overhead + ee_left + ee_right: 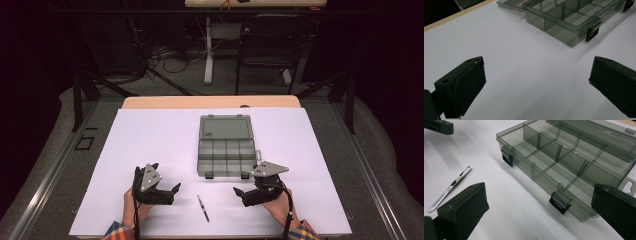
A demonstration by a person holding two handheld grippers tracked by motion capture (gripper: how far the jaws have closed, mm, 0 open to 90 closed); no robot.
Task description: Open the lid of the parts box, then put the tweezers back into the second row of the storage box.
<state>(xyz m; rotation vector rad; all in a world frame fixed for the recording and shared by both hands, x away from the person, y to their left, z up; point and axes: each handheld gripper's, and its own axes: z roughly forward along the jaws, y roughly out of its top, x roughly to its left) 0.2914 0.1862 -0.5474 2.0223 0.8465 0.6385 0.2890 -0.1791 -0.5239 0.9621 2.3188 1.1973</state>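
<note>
Your left gripper (167, 192) rests on the white table sheet (150, 145) with its jaws spread wide and nothing between them; in the left gripper view bare sheet lies between the two black pads (461, 87). Your right gripper (243, 194) is likewise spread and empty, its jaws pointing toward the left one.

The tweezers (203, 208) lie flat on the sheet between your two grippers, touching neither, a little nearer your edge of the table than the jaw tips. In the right gripper view they sit just beyond the left-hand jaw, and their handle end is partly hidden behind that jaw.

The smoky clear compartment box (226, 149) lies open just ahead of your right gripper, lid laid back flat on the far side. Its two black latches (559, 203) face you. In the right gripper view the right-hand jaw covers the box's near corner, and the lid is cut off at the top edge. In the left gripper view the box is cropped at the upper edge.

A small pale mark shows on the lid from above, but it is too small to read. The compartments look empty.
</note>
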